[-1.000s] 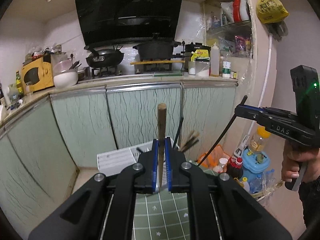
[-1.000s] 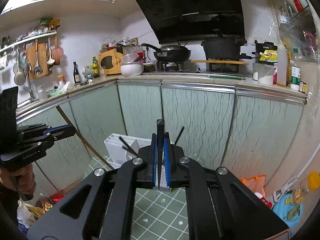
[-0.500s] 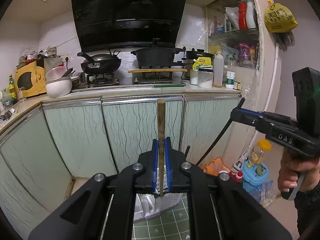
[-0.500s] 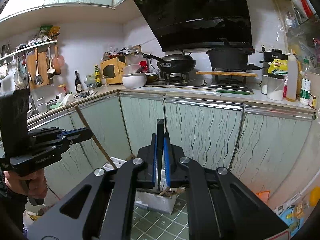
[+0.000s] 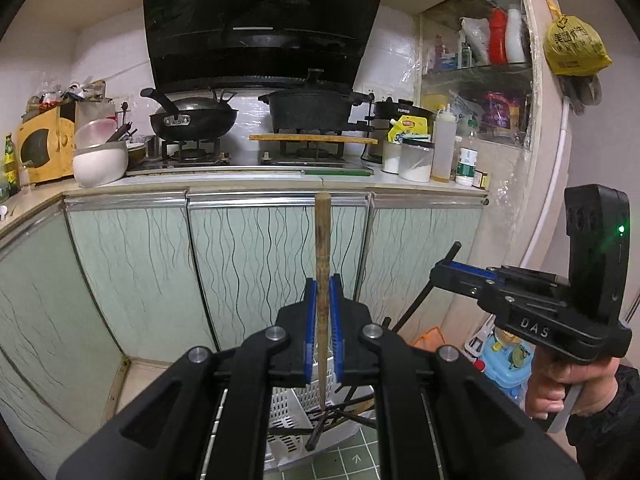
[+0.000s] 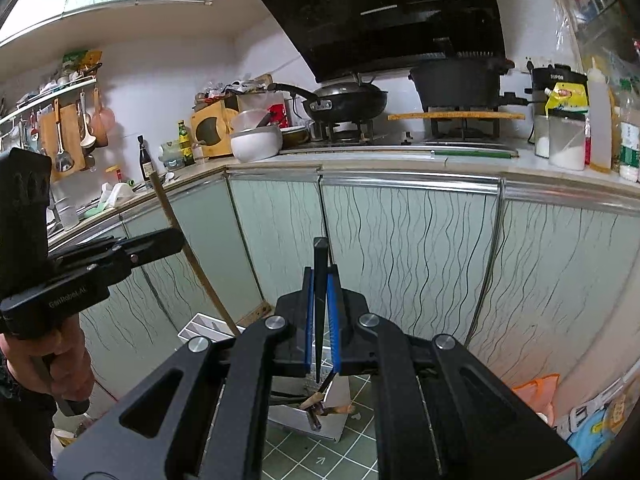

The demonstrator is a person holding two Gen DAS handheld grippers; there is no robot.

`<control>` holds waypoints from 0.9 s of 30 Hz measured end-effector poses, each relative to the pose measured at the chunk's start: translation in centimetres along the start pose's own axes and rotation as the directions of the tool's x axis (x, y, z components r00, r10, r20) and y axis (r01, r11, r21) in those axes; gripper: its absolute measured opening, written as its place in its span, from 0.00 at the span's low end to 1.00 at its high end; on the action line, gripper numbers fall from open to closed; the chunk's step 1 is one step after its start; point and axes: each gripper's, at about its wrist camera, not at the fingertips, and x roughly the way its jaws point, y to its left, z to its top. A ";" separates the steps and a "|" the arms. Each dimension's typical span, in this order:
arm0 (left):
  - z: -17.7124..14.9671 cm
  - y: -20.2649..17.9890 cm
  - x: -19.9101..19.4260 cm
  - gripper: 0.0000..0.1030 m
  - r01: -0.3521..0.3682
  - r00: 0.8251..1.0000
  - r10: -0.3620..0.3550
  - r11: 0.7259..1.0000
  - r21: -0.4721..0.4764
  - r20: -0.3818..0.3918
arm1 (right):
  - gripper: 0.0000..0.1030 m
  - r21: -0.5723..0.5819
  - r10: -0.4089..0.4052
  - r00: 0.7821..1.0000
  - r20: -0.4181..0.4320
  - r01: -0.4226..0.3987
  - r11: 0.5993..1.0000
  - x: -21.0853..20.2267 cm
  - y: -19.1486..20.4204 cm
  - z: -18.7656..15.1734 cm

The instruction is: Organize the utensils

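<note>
My left gripper (image 5: 322,292) is shut on a wooden chopstick (image 5: 322,248) that stands upright between the blue pads. My right gripper (image 6: 320,284) is shut on a black chopstick (image 6: 320,280), also upright. Both are held in the air above a white slotted utensil basket (image 5: 298,400), which holds several dark and wooden utensils and also shows in the right wrist view (image 6: 208,326). The right gripper shows at the right of the left wrist view (image 5: 444,276) with the black chopstick hanging below it. The left gripper shows in the right wrist view (image 6: 172,238).
Pale green cabinet doors (image 5: 276,264) stand straight ahead under a counter with a wok (image 5: 192,118) and a black pot (image 5: 312,110). Bottles and an orange bag (image 5: 430,340) crowd the floor at the right. Green floor tiles (image 6: 316,452) lie below.
Both grippers have risen and tilted up, so the basket has dropped lower in both views. Each still holds its chopstick.
</note>
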 end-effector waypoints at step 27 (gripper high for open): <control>-5.8 1.6 -2.1 0.96 -0.086 0.992 0.087 0.996 0.013 -0.092 | 0.92 -0.069 -0.113 0.993 -0.029 0.111 0.991 -3.3 -0.7 -4.1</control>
